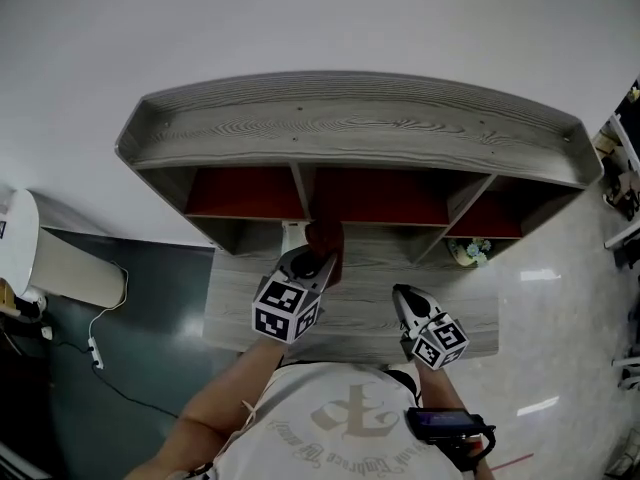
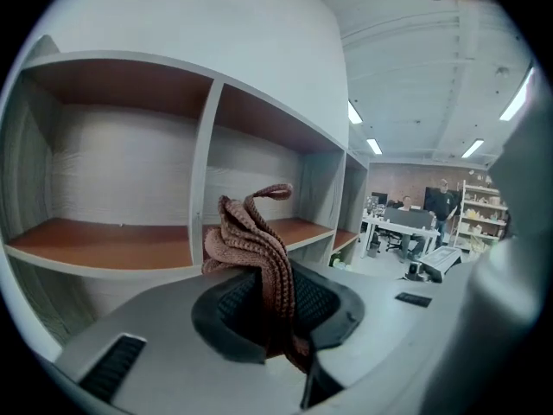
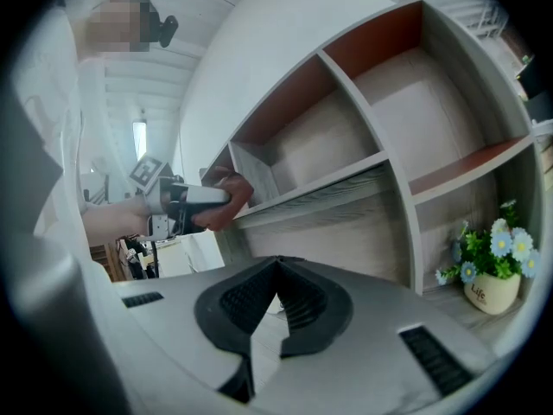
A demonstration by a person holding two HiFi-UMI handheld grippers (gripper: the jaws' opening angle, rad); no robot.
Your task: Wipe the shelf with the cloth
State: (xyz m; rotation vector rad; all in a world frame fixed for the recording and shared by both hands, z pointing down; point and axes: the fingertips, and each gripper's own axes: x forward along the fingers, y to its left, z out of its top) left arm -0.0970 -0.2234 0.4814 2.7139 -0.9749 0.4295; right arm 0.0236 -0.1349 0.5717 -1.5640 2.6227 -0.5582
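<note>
A grey wooden shelf [image 1: 360, 128] with red-brown boards [image 2: 104, 245] stands on a grey table [image 1: 370, 313]. My left gripper [image 1: 312, 258] is shut on a brown knitted cloth [image 1: 326, 240], holding it at the front edge of the lower middle compartment. Seen from the left gripper, the cloth [image 2: 251, 240] stands bunched up out of the jaws of my left gripper [image 2: 275, 305]. My right gripper [image 1: 402, 293] hovers over the table to the right, its jaws together with nothing between them. Its own view shows my right gripper [image 3: 276, 266] pointing at the shelf, with my left gripper [image 3: 194, 201] and the cloth [image 3: 232, 199] at the left.
A small pot of flowers [image 1: 468, 252] [image 3: 492, 275] stands in the lower right compartment. A white appliance [image 1: 55, 258] with a cable is on the floor at the left. Desks and people [image 2: 423, 210] are far off beyond the shelf.
</note>
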